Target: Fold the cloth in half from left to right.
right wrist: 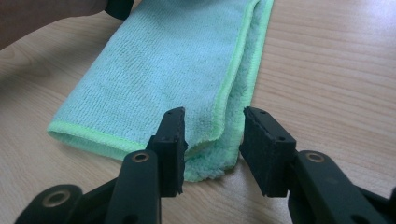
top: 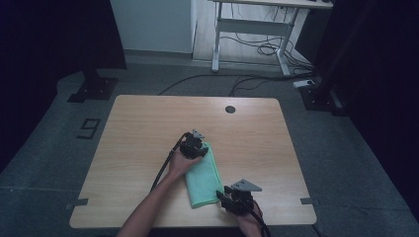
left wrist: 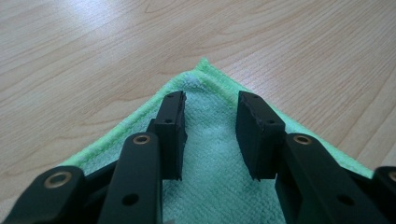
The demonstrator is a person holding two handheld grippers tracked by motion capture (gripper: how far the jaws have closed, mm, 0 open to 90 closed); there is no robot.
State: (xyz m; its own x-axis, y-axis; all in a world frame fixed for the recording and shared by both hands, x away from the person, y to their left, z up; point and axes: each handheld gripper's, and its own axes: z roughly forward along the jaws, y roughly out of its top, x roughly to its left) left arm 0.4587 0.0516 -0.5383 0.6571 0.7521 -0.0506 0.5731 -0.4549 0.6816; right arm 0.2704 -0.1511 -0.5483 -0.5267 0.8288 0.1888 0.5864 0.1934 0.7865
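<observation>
A: Start nearest the person. What sits at the front edge of the worktop (top: 148, 113)?

B: The right gripper (top: 223, 195), close to that front edge. Its fingers (right wrist: 170, 140) stand apart, holding nothing, straddling the near right corner of the folded green towel (top: 203, 177). One finger is above the top layer, the other beside the stacked hems over bare wood.

A: And the towel itself?

B: It lies flat, folded into a long strip, running from near the front edge toward the middle of the worktop. Its layered open edges face the right; the near short end shows a bright green hem.

A: Farther along?

B: The left gripper (top: 200, 148) is at the towel's far end. Its fingers (left wrist: 170, 130) are spread, gripping nothing, poised over the far corner, whose point shows between them.

A: Room around it?

B: Bare wood lies on both sides and beyond the towel, out to the cable hole (top: 230, 109) by the far edge.
</observation>
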